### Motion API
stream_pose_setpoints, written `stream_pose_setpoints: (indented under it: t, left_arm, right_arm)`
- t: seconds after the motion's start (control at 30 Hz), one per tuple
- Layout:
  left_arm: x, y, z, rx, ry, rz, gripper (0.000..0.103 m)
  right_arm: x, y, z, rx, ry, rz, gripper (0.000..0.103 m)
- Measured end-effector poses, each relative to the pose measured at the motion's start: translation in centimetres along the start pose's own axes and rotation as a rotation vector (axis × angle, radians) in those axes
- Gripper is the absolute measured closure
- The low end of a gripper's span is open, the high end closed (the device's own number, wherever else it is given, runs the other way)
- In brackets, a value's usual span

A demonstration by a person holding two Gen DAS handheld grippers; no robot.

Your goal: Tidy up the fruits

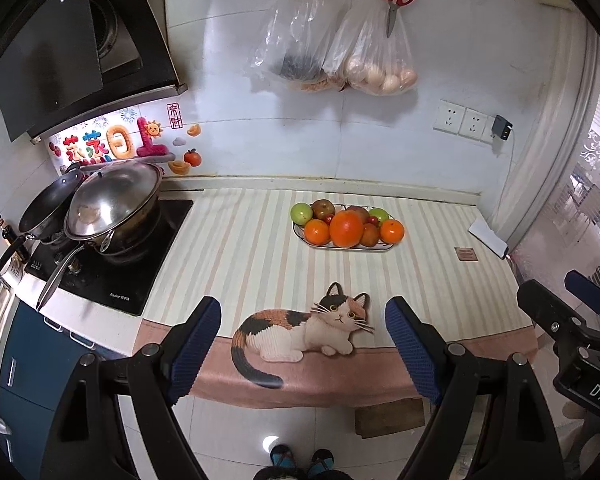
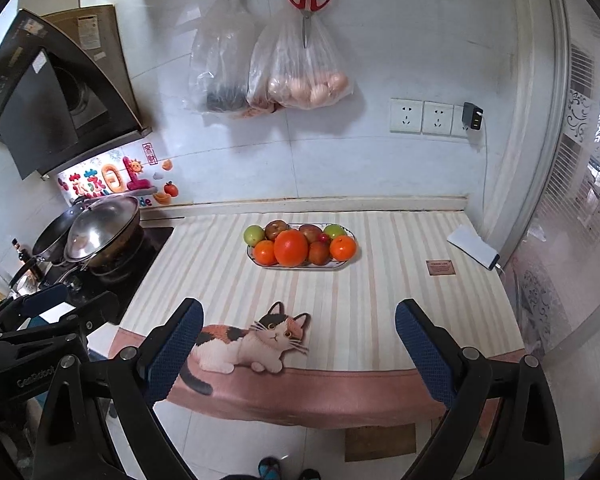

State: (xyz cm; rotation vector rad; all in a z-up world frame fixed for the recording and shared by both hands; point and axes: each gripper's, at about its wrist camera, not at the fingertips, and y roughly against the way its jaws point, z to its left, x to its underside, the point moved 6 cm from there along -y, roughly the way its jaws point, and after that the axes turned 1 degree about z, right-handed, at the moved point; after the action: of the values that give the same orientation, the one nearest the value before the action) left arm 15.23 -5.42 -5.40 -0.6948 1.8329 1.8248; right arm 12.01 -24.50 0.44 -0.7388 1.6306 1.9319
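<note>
Left gripper (image 1: 302,354): blue-padded jaws spread wide, nothing between them, held off the counter's front edge. Right gripper (image 2: 300,350): jaws likewise spread and empty, beside the left. Below both, a striped cloth (image 1: 236,240) with a printed calico cat (image 1: 300,330) covers the counter. The fruit plate (image 2: 342,266) sits well beyond the cat, near the back wall, holding a large orange (image 2: 291,247), two smaller oranges, green apples and reddish-brown fruits. A lidded wok (image 1: 114,210) stands on the stove at left.

I see a white tiled wall (image 1: 260,140) behind a striped counter mat (image 1: 240,248); a glazed partition (image 2: 580,184), possibly, stands right.
</note>
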Motion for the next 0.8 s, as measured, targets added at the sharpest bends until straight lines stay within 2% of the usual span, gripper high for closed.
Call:
stream_pose_setpoints:
  t: [0.33,0.43,0.8]
  left_arm:
    - [0.6,1.9,0.7,0.016,-0.022,-0.020,0.019]
    - [0.3,1.8,0.8,0.008,-0.035,-0.019,0.004]
    - [-1.9,-1.5,2.2,-0.031,-0.052,0.003,0.002]
  right_arm:
    - [1.0,2.8,0.6,-0.008,-0.039,-0.023,0.004]
    - [0.6,2.2,0.6,-0.006,-0.048,-0.017,0.002]
    - [-1.5,-2.4,1.3,-0.014,-0.055,0.008,0.002]
